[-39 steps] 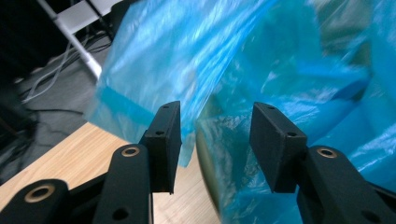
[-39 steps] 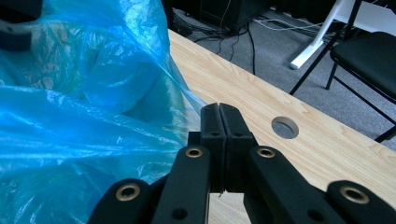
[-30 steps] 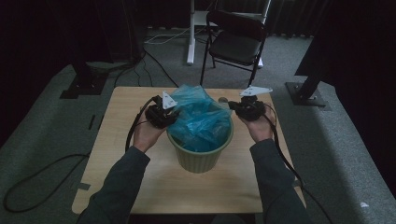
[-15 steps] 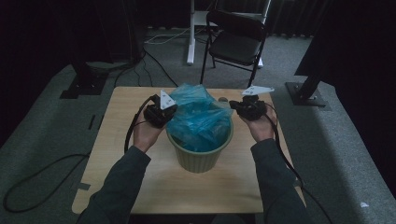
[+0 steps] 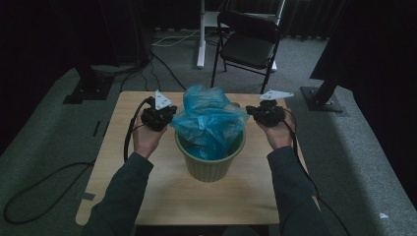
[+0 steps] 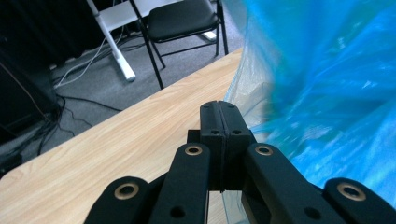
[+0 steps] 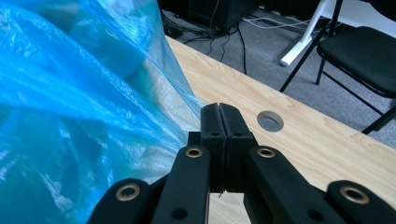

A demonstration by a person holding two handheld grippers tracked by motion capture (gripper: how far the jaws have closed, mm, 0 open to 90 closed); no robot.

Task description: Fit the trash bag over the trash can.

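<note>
A crumpled blue plastic bag (image 5: 209, 120) sits in a pale green bin (image 5: 209, 167) at the middle of the wooden table (image 5: 147, 196) and bulges above the rim. My left gripper (image 5: 173, 118) is at the bag's left side. Its jaws (image 6: 219, 109) are pressed together with the bag's pale edge (image 6: 327, 93) running in between them. My right gripper (image 5: 250, 110) is at the bag's right side, also shut (image 7: 219, 112), with the bag's film (image 7: 70, 93) meeting its tips. A hand holds each gripper, one on either side of the bin.
A black folding chair (image 5: 246, 44) and a white desk leg (image 5: 200, 34) stand on the grey carpet beyond the table's far edge. A round hole (image 7: 270, 121) pierces the tabletop near the right gripper. Cables trail from both grippers, and dark stand bases flank the table.
The left gripper has shifted slightly left at the bag's edge, and the bag's left side is now drawn out toward it. The right hand has kept still.
</note>
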